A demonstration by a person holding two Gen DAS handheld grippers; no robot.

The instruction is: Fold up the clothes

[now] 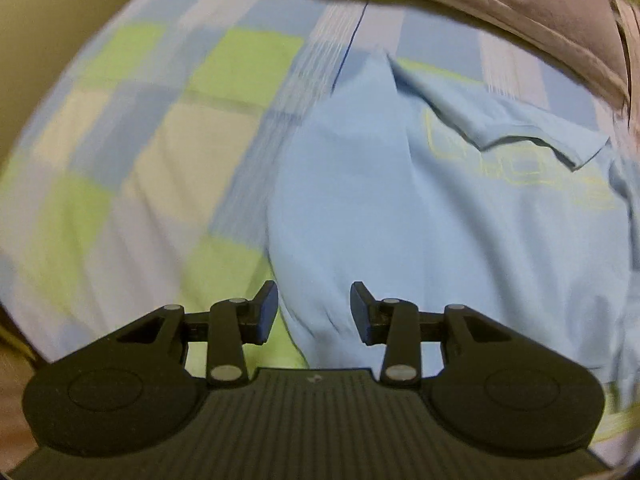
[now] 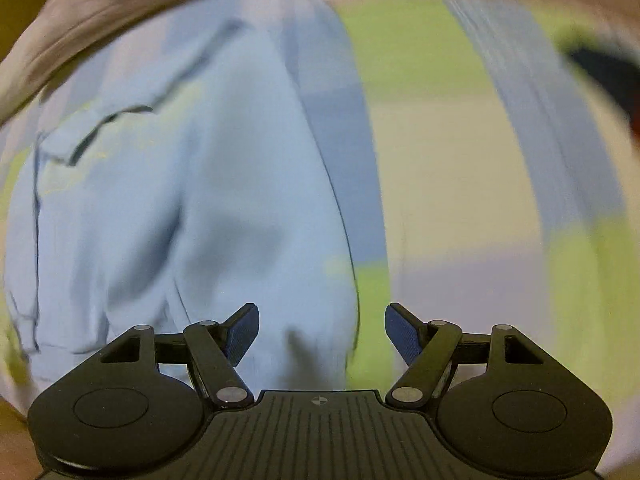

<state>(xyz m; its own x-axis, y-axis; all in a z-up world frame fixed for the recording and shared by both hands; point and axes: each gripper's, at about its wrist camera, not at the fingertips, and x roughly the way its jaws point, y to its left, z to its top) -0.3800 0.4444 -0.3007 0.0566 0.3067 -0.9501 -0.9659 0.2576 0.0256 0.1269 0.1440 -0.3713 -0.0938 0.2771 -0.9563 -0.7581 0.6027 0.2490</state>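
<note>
A light blue T-shirt [image 1: 420, 208] with a yellow print lies on a checked bedsheet [image 1: 168, 148], one sleeve folded in over its chest. My left gripper [image 1: 314, 312] is open and empty, held above the shirt's left edge near the hem. The shirt also shows in the right wrist view [image 2: 192, 208], blurred by motion. My right gripper [image 2: 322, 334] is open and empty, above the shirt's right edge.
A beige-pink blanket or pillow [image 1: 500, 12] lies along the far side of the bed, also in the right wrist view [image 2: 120, 12]. A dark object [image 2: 600, 68] sits at the far right. Bedsheet [image 2: 460, 184] lies bare to the shirt's sides.
</note>
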